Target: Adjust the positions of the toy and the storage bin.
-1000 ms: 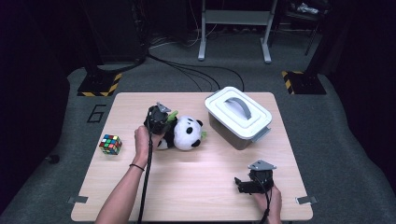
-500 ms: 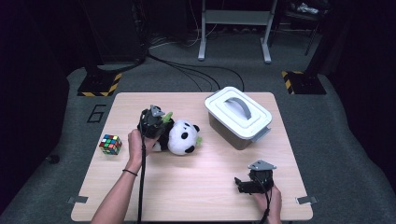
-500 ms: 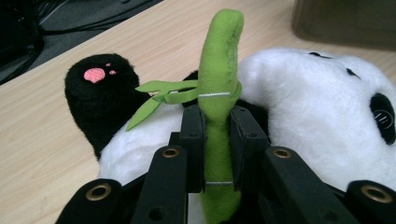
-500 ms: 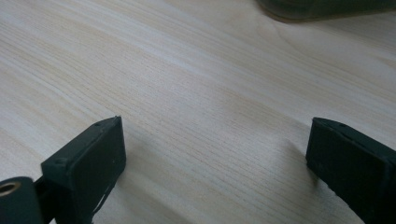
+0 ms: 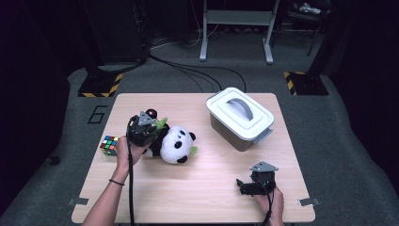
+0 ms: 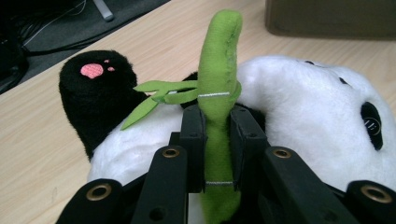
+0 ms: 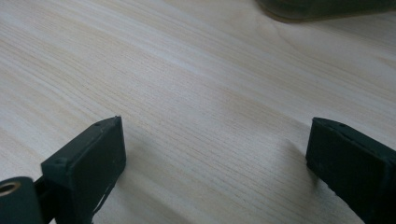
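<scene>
left claw [image 6: 217, 135] clenched on green bamboo stalk [image 6: 218, 70], a thin handle for dragging plush panda [image 5: 174, 143] | panda left-centre of surface [image 5: 197, 202] | right claw [image 7: 217, 163] released, parked near front-right edge

A recording lab: dark floor, hazard-taped stand bases [image 5: 99, 85], cables [image 5: 188, 70].

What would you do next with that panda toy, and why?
Probably lift gently and carry it toward the lidded white box. The left gripper is shut on the green bamboo stalk sewn to the plush panda, so tugging hard seems risky.
</scene>
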A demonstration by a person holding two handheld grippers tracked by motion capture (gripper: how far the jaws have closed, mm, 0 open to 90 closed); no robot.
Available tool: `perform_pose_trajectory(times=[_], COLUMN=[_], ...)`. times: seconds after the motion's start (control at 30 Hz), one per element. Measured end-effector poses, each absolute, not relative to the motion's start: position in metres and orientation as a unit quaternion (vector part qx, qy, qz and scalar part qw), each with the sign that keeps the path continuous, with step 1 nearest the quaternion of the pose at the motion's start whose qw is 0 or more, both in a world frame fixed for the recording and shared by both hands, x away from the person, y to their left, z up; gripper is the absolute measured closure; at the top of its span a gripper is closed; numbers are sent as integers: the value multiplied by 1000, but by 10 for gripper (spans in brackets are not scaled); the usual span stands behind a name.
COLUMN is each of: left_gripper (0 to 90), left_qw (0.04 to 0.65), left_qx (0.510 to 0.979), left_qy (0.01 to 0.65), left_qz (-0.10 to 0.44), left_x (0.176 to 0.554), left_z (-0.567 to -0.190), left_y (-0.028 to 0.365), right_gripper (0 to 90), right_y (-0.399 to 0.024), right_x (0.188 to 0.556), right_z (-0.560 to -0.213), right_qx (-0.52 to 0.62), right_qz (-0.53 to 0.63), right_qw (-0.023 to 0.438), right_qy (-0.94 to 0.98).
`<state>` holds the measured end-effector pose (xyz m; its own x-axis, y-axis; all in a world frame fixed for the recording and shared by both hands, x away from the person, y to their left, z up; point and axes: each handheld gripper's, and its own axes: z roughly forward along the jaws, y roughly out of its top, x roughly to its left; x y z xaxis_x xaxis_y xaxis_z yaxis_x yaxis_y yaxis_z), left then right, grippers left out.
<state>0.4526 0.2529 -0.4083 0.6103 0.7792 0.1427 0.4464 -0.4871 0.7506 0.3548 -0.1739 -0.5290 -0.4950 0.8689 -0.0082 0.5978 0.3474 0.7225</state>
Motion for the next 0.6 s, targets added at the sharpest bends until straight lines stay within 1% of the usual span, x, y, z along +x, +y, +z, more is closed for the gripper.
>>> perform_pose_trajectory(times=[0.1,0.37,0.6], left_gripper=[775,774,774], left_qw=[349,362,368], left_qx=[828,833,840], left_qy=[366,356,344], left_qz=[241,219,203], left_x=[448,436,424], left_z=[-408,-408,-413], left_y=[258,277,283], right_gripper=[39,40,40], right_y=[-174,-174,-174], right_x=[355,355,355], right_z=[-529,-529,-529], right_qx=[461,461,462], right_qz=[339,338,338], right_qw=[200,201,201], right_qy=[795,795,795])
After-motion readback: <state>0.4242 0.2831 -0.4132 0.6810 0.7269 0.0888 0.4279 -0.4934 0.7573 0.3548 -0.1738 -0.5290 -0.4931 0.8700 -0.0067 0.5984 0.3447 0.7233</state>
